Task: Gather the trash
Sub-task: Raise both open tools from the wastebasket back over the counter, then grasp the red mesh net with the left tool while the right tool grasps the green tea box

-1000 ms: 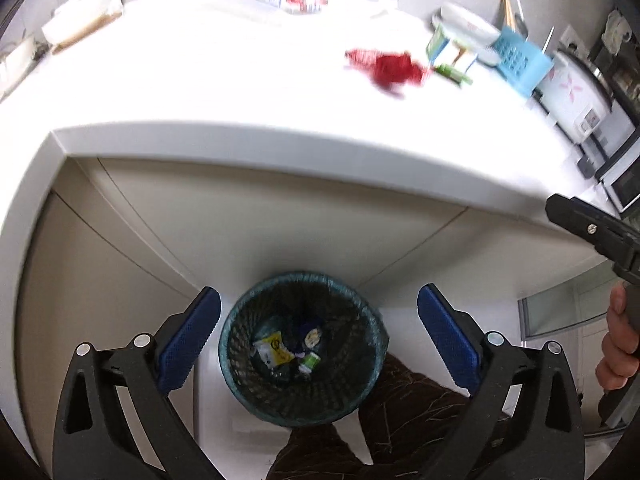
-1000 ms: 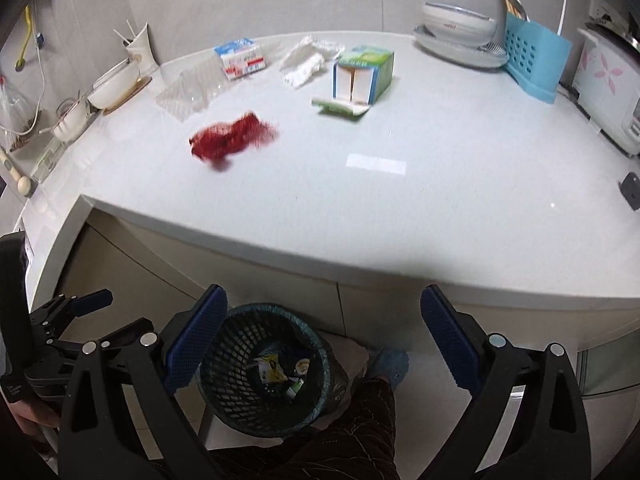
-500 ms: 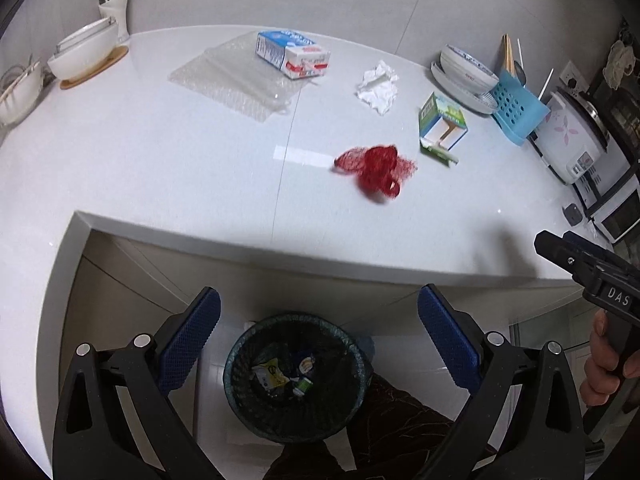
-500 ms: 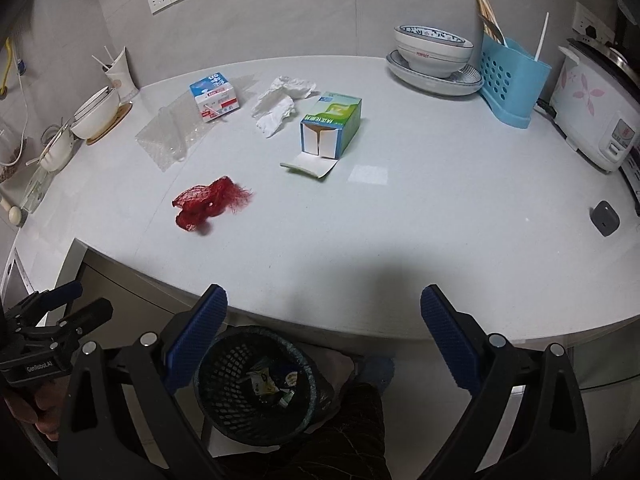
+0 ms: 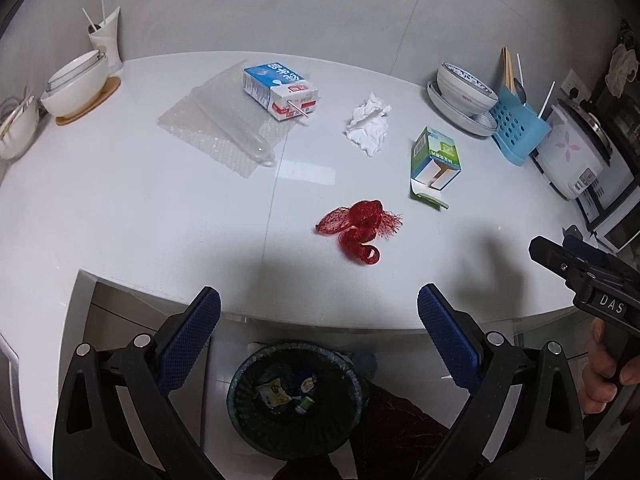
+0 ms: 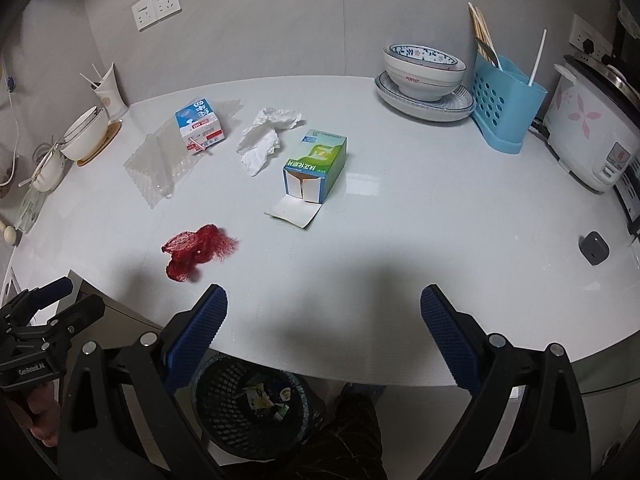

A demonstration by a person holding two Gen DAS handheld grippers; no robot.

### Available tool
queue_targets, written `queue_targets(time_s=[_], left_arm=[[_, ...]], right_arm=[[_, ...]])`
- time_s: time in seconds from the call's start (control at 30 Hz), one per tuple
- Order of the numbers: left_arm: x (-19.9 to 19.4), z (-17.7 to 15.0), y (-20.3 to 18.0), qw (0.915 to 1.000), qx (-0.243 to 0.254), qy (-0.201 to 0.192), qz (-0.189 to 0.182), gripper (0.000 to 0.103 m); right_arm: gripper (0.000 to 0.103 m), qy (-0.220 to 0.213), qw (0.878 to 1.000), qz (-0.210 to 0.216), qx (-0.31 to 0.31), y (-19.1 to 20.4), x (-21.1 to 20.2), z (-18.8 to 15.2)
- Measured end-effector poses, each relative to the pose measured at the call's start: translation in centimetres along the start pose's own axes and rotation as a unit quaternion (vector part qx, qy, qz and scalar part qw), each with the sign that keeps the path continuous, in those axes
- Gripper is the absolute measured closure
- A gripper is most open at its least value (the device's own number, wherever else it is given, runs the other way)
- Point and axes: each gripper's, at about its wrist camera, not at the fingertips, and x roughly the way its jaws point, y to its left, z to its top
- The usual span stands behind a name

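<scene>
Bowls on the far left: white bowls [image 5: 76,84] on a wooden coaster, well away from the mess. Not trash, leave them.
Left gripper [image 5: 319,339]: fingers spread wide, nothing between the blue pads, hanging off the counter edge above the bin.
Bubble wrap [image 5: 216,132]: flat clear sheet, with the milk carton [image 5: 281,91] sitting partly on its far corner. Pulling the sheet would probably drag or tip the carton, and with its straw in, it might dribble.
Red mesh net [image 5: 356,228]: closest trash to the counter edge and to both grippers. It's floppy and open-weave, so I'd guess a pad snags it or only pinches a strand.
Tissue [image 5: 370,124]: crumpled, between the carton and the green box.
Green box [image 6: 316,170]: on its side, flap open toward the edge. Grabbing it by the flap could tear it.
Trash bin [image 6: 250,408]: on the floor below the counter lip, already has a few wrappers in it. It's partly under the overhang, so a sloppy drop could miss.
Right gripper [image 6: 323,338]: also wide open and empty, over the counter edge.
</scene>
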Motion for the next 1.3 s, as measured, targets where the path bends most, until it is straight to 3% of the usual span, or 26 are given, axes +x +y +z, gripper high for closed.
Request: queue_targets(time_s=[0.5, 0.9, 1.3], left_arm=[[2.7, 3.9, -1.8, 0.9992, 0.013, 0.025, 0.029, 0.006], [7.9, 5.0, -2.7, 0.9968, 0.018, 0.065, 0.044, 0.006], [12.6, 6.4, -3.8, 0.9928, 0.057, 0.104, 0.019, 0.007]], right_arm=[[0.010, -0.010, 1.000, 0.014, -0.007, -0.7, 2.3, 5.7], [0.012, 0.036, 0.999, 0.010, 0.027, -2.4, 7.3, 10.2], [0.015, 0.104, 0.993, 0.007, 0.062, -2.7, 12.8, 13.7]])
